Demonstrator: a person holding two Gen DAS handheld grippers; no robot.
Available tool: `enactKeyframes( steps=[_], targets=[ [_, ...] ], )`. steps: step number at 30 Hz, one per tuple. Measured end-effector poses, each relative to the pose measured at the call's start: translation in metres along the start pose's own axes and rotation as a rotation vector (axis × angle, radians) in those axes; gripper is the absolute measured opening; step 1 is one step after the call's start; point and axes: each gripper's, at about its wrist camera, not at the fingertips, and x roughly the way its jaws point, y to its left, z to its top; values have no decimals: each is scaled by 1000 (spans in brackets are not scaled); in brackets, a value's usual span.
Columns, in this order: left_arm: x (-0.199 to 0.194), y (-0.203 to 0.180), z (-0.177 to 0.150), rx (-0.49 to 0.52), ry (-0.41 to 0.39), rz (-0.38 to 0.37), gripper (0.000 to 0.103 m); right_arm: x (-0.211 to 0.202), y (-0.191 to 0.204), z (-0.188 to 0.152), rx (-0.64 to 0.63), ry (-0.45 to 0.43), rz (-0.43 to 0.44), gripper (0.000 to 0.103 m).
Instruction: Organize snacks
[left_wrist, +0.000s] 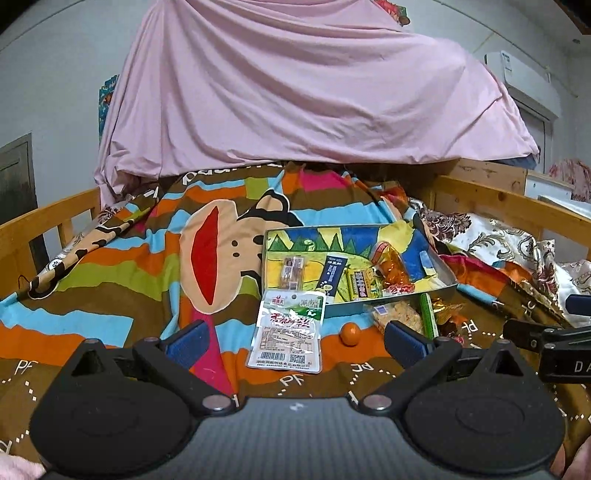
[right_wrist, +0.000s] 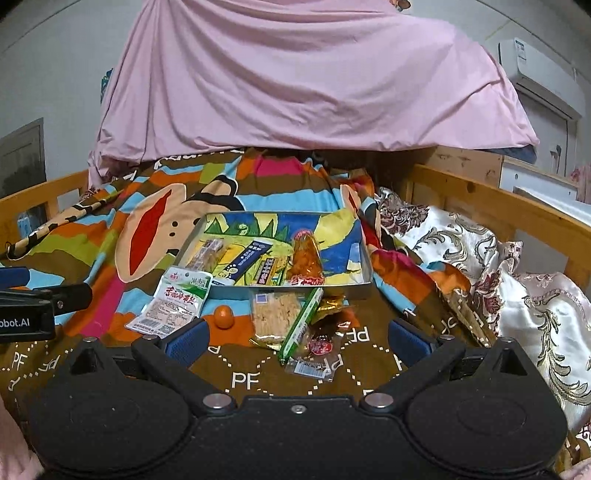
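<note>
Both your grippers are spread wide, nothing held: left gripper (left_wrist: 293, 338) sits over the white-green packet (left_wrist: 286, 330), right gripper (right_wrist: 297, 339) over the cracker pack (right_wrist: 275, 317) and green stick (right_wrist: 301, 321). The tray (right_wrist: 364, 258) beyond holds four snacks; an orange ball (right_wrist: 224, 316) and others lie loose before it. Step looks like picking; next, close on a packet edge.
</note>
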Motion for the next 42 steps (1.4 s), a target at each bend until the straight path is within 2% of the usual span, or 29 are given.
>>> enactKeyframes(
  steps=[23,32,42],
  targets=[
    [17,4,-2,-20,120,93,103,20,2,-3,5,109,13,102],
    [26,-1,-2,11,171,106,103,30,3,-3,6,152,13,102],
    [43,3,-1,-17,257,80,103,37,0,-2,22,170,26,102]
  ],
)
